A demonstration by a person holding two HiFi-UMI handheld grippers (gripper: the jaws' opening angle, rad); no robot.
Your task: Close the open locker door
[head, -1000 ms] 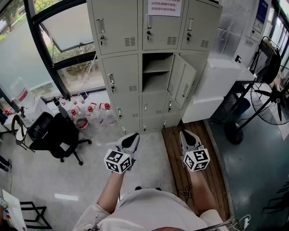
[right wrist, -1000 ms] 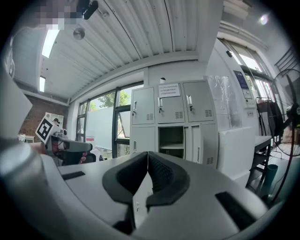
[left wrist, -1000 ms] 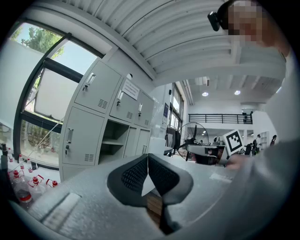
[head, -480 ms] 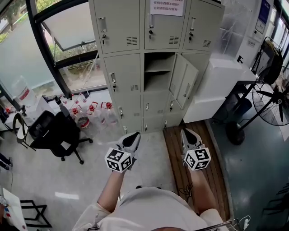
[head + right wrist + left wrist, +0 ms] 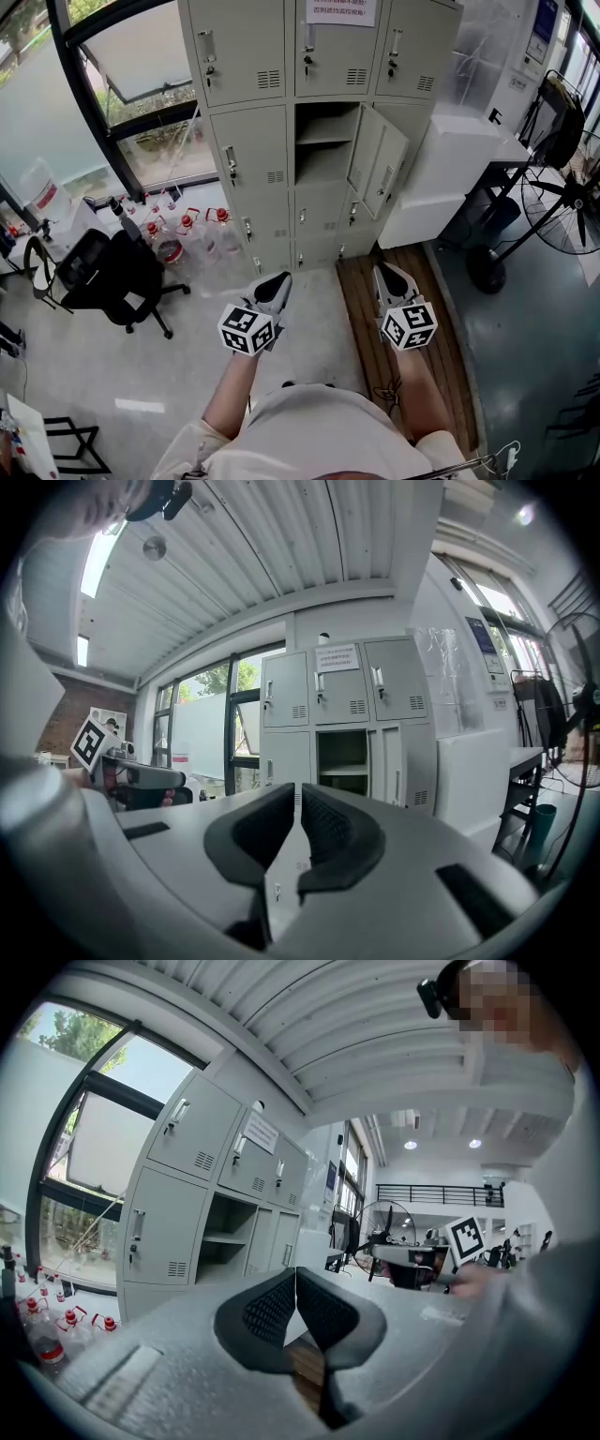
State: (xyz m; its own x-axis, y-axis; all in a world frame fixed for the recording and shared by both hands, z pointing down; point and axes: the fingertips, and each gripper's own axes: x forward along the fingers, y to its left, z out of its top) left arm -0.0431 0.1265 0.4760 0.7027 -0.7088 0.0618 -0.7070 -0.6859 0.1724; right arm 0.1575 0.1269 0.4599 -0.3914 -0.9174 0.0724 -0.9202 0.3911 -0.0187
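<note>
Barely moved, the left claw (image 5: 276, 279) was pressed together; the empty right claw (image 5: 386, 272) was just parting. The grey locker door (image 5: 377, 161) stood swung out rightward.

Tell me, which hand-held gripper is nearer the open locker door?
Right. The right hand-held gripper is almost straight in front of the open locker door, jaws just opening, nothing between them; the left hand-held gripper is farther to the left.

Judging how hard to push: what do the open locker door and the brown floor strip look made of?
Open locker door: thin flat panel with an even matte light-grey coat, likely painted sheet metal. Brown floor strip: parallel boards with visible seams, probably wood or wood-look planking.
</note>
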